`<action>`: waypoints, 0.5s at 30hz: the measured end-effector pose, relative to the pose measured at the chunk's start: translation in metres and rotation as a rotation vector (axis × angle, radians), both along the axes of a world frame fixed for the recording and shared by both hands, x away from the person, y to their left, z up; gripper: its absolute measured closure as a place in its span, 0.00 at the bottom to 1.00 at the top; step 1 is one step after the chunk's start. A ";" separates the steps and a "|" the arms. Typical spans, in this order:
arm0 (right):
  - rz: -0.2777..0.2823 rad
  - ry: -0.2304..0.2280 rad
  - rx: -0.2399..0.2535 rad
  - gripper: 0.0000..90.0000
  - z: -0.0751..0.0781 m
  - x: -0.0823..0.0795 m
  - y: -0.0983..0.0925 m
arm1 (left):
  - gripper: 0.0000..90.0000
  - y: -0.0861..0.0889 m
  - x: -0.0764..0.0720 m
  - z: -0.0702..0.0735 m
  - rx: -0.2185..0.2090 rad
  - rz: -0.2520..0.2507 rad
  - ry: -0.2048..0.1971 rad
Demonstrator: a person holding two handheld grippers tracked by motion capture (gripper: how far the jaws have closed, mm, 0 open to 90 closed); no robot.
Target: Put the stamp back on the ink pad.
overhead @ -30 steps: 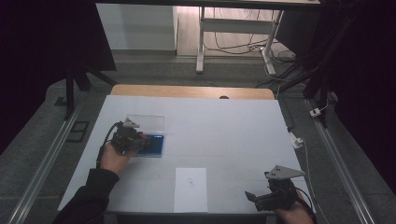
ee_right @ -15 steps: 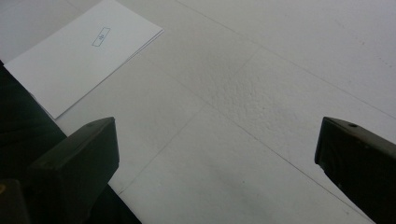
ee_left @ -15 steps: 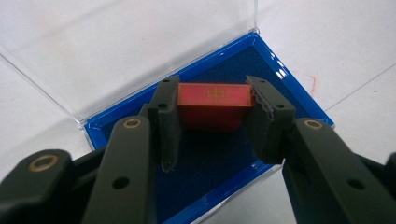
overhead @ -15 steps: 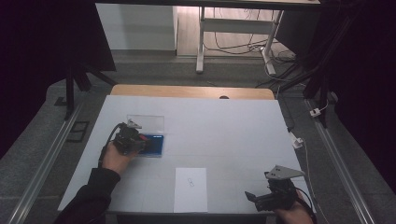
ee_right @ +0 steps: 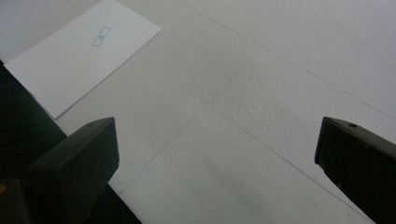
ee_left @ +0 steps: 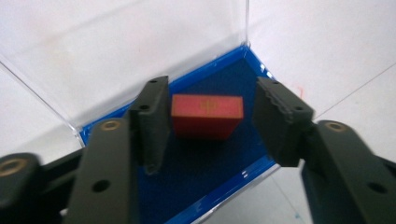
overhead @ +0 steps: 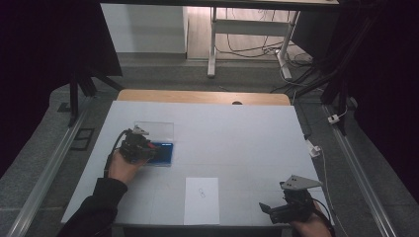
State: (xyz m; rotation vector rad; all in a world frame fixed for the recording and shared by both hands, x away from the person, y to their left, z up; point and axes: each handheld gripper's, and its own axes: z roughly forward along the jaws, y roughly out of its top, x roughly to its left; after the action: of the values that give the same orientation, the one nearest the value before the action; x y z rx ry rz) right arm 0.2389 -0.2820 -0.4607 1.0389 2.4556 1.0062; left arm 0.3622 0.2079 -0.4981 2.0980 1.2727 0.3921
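The left gripper [ee_left: 208, 116] has just been opening; its fingers [ee_left: 152, 121] stand released either side of the small red rectangular block [ee_left: 208, 115] resting on the blue base of the clear plastic box [ee_left: 205, 186]. Withdraw straight back, clearing the transparent lid. The high view adds the white paper sheet [overhead: 201, 200] mid-desk and the right gripper [overhead: 276, 210], fingers spread, holding nothing.
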 end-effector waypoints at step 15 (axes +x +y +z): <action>0.003 -0.004 0.001 0.00 0.000 0.000 0.000 | 0.04 0.001 -0.007 0.008 -0.136 -0.001 0.038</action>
State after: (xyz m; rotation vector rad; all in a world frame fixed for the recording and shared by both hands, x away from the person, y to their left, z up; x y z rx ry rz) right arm 0.2385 -0.2819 -0.4606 1.0332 2.4541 1.0093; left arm 0.3548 0.2092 -0.4896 1.9999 1.2836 0.2595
